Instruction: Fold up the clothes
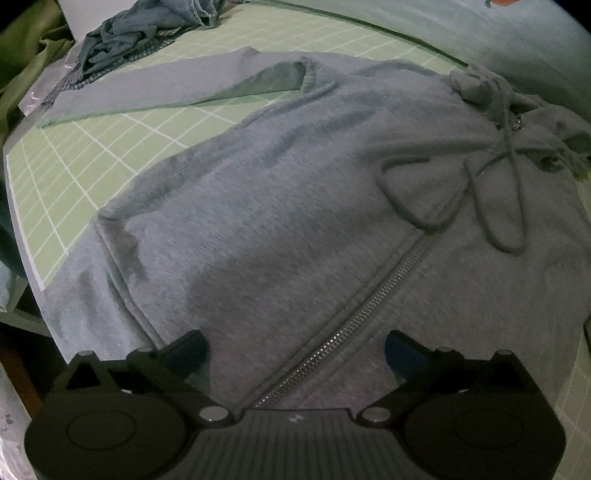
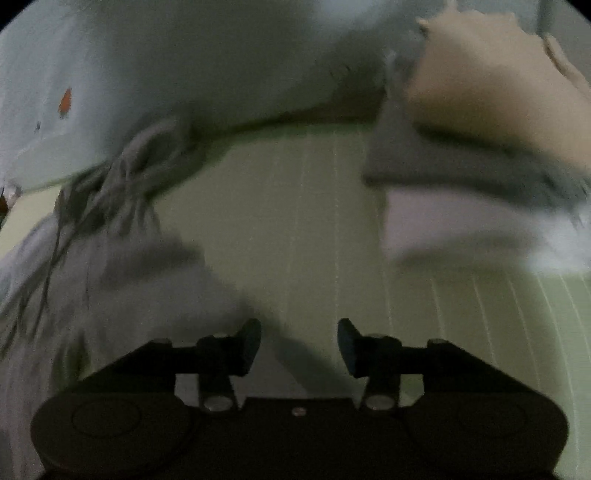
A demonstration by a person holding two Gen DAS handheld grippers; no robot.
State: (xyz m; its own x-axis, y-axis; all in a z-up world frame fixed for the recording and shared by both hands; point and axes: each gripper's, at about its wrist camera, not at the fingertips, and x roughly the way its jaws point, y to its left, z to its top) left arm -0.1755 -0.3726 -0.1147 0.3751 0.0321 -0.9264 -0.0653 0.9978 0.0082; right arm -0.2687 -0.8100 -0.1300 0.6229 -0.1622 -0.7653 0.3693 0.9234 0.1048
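Note:
A grey zip-up hoodie [image 1: 295,206] lies flat, front up, on a green gridded mat [image 1: 74,162]. Its metal zipper [image 1: 354,317] runs diagonally toward my left gripper [image 1: 295,350], which hovers open just above the hem with nothing between its fingers. One sleeve [image 1: 155,88] stretches to the far left; the hood and drawstrings [image 1: 509,155] bunch at the upper right. In the blurred right wrist view, the hoodie's edge [image 2: 110,266] lies at the left, and my right gripper [image 2: 299,347] is open over bare mat [image 2: 295,221] just beside it.
A heap of blue-grey clothes [image 1: 147,33] sits at the mat's far left corner. Olive fabric [image 1: 26,59] hangs past the left edge. A stack of folded garments, tan over grey and white [image 2: 480,147], rests at the right. A pale bedsheet [image 2: 221,55] lies behind the mat.

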